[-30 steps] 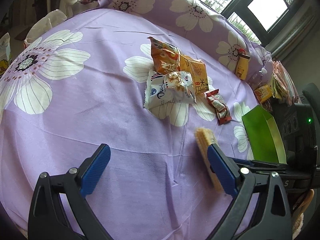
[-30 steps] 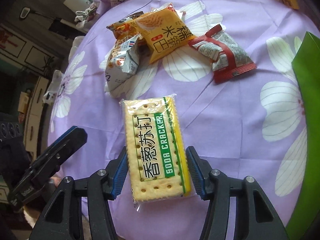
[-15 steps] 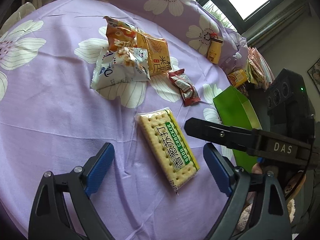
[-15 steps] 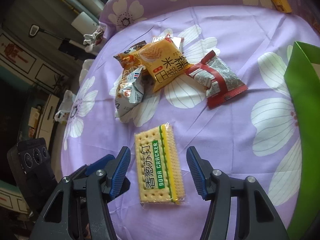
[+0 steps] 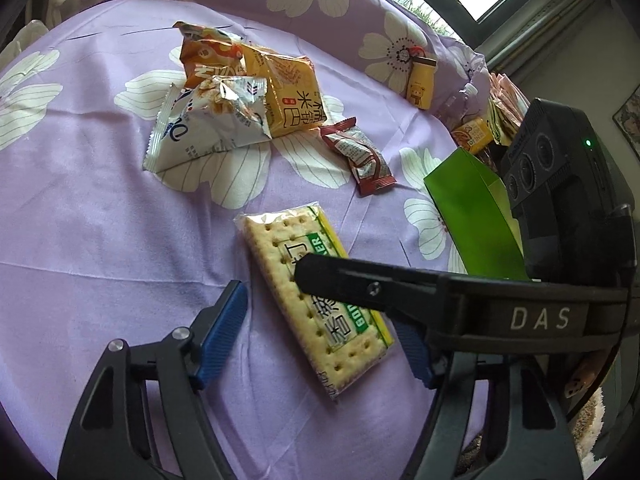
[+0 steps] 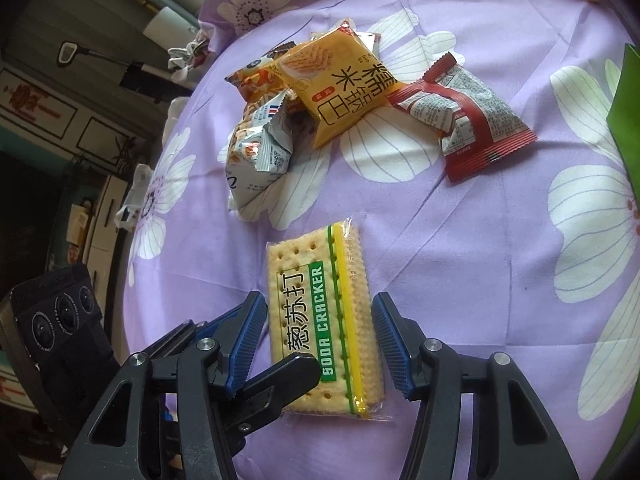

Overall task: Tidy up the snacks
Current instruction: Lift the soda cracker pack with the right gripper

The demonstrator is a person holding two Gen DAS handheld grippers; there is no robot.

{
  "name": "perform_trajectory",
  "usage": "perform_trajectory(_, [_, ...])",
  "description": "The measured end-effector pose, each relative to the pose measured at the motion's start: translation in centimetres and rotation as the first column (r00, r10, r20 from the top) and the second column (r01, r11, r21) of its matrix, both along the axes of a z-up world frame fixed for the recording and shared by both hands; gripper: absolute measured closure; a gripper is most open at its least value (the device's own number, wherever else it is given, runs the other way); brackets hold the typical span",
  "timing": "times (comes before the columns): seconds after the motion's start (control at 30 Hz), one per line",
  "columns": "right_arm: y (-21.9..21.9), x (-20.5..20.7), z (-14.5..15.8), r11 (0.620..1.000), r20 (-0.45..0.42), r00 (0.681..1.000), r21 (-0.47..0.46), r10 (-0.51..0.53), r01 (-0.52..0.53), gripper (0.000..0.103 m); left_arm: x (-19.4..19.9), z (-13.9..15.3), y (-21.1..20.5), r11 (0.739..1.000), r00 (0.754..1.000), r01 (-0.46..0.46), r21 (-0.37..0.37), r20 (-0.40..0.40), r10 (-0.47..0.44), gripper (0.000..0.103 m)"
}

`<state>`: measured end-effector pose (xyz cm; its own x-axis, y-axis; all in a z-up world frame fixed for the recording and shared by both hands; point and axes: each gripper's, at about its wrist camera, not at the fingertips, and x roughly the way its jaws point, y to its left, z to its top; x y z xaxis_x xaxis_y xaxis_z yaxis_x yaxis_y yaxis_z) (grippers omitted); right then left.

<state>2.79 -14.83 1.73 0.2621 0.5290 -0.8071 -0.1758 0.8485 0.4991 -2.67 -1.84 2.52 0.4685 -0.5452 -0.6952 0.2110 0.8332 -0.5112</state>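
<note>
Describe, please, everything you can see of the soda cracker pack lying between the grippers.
The soda cracker pack is a flat oblong stack of pale, dimpled crackers in clear wrap, with a green and yellow stripe down one side and a green label. It lies flat on the purple flowered cloth, apart from the other snacks. The right gripper straddles it, gaps showing on both sides. The left gripper, whose jaws have just been closing, also straddles it without pressing.

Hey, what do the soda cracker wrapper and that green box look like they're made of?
Soda cracker wrapper: looks like thin clear plastic film; the crackers show through it, with glossy glints and a crimped seal at the end.
Green box: probably thin card or stiff paper; flat matte panels and sharp straight folds, no shine. A plastic sheet cannot be ruled out.
</note>
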Motion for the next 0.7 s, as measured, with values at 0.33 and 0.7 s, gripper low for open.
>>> perform_trajectory(0.33, [0.7,-0.1,-0.5,0.999,-0.016,0.999,0.022,0.027,-0.027,0.048,-0.2,-0.1,-0.5,1.0,1.0,-0.007,0.012,0.017,0.007,0.047])
perform_trajectory(0.7, [0.7,-1.0,1.7,0.996,0.021,1.0,0.085,0.024,-0.026,0.049,-1.7,3.3,-1.7,1.0,0.993,0.016,0.023,0.113,-0.019,0.052])
